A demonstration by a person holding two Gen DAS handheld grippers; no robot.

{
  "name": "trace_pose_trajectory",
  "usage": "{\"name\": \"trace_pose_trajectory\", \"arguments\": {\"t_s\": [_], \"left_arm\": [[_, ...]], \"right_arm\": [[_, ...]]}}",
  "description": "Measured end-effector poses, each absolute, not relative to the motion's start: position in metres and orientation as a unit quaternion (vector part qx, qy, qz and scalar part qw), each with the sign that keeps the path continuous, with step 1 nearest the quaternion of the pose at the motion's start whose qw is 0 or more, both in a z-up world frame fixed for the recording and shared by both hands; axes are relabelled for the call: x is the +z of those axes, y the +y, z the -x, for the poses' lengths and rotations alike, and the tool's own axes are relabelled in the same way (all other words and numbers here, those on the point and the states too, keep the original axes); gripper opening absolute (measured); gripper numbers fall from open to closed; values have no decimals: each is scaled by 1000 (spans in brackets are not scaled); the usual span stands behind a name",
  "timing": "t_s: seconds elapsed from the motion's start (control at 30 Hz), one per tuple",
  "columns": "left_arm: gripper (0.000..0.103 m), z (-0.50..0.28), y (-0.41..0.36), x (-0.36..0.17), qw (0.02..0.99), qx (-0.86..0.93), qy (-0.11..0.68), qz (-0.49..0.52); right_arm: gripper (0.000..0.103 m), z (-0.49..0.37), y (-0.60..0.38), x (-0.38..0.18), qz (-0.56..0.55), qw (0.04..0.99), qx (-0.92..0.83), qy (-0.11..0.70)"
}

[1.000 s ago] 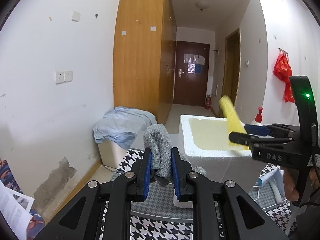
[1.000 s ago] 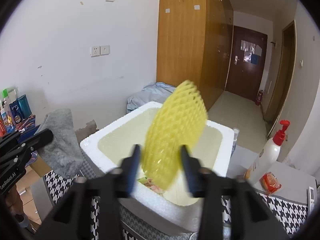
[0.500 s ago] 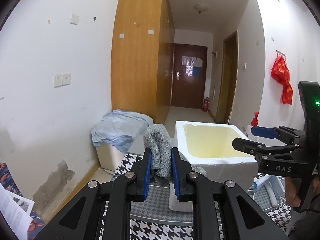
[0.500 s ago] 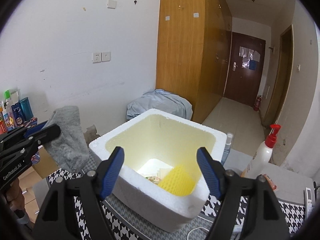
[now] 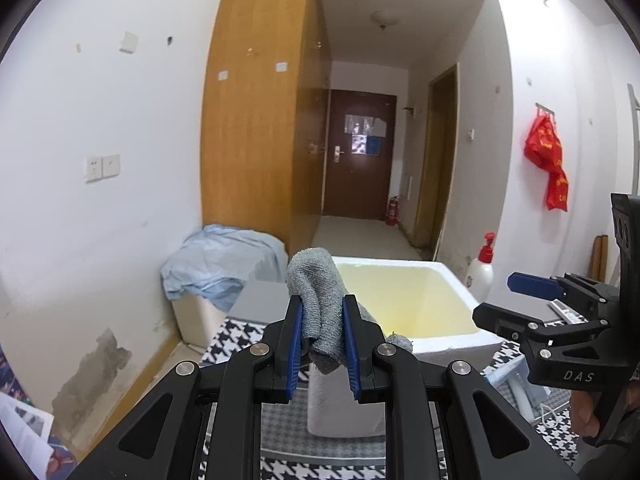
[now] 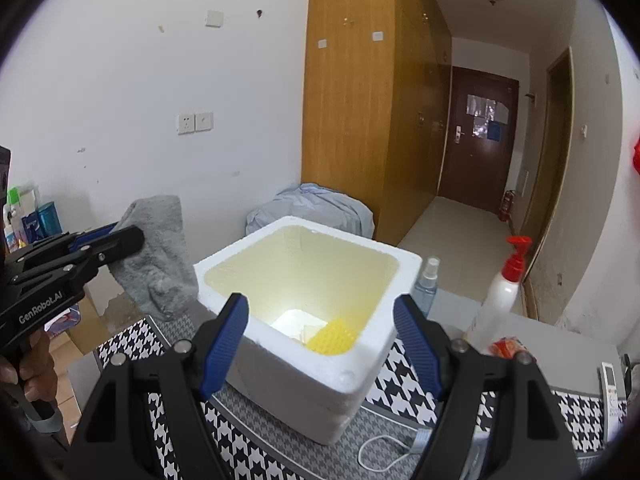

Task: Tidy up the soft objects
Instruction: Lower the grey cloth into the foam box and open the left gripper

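Foam box (image 6: 320, 320) of white polystyrene, open-topped, standing on a houndstooth cloth (image 6: 384, 384) that covers the table. Left gripper (image 5: 322, 338) is clamped on a grey sock (image 5: 318, 300), whose toe folds over above the blue pads while its lower end hangs below them; seen from the right wrist view, the sock (image 6: 160, 256) hangs just beside the box's left wall, outside it and clear of the cloth. Right gripper (image 6: 320, 344) stands wide apart over the near rim of the box with nothing between its blue pads; its jaws have just been opening. Yellow net (image 6: 332, 340), a foam mesh sleeve, lies at the bottom of the box against the near wall, next to a white item that cannot be identified. To the right of the box stand a small clear spray bottle (image 6: 426, 284) and a white pump bottle (image 6: 500, 292) with a red head; a remote (image 6: 610, 384) lies near the right edge of the table. Behind the box, a pale blue sheet (image 6: 316, 208) is draped over a low object beside the wooden wardrobe (image 6: 360, 100).
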State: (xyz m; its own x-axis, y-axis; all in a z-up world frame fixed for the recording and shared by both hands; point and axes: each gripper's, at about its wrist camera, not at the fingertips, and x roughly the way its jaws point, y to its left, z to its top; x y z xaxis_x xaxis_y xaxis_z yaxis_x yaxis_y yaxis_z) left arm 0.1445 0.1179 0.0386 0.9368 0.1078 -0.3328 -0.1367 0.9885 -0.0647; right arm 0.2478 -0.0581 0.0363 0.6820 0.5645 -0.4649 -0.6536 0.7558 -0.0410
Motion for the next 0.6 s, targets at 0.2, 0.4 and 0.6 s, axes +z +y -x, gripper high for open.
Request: {"name": "trace_pose_trajectory", "arguments": {"t_s": [0.2, 0.4, 0.6], "left_arm": [[20, -160, 109, 43, 984, 44, 170, 37], [20, -177, 101, 44, 983, 37, 177, 28], [20, -191, 93, 44, 982, 21, 187, 27]], "right_arm": [[79, -241, -74, 37, 98, 916, 324, 215], [79, -232, -89, 37, 95, 923, 310, 208], [79, -231, -105, 37, 87, 928, 296, 209]]}}
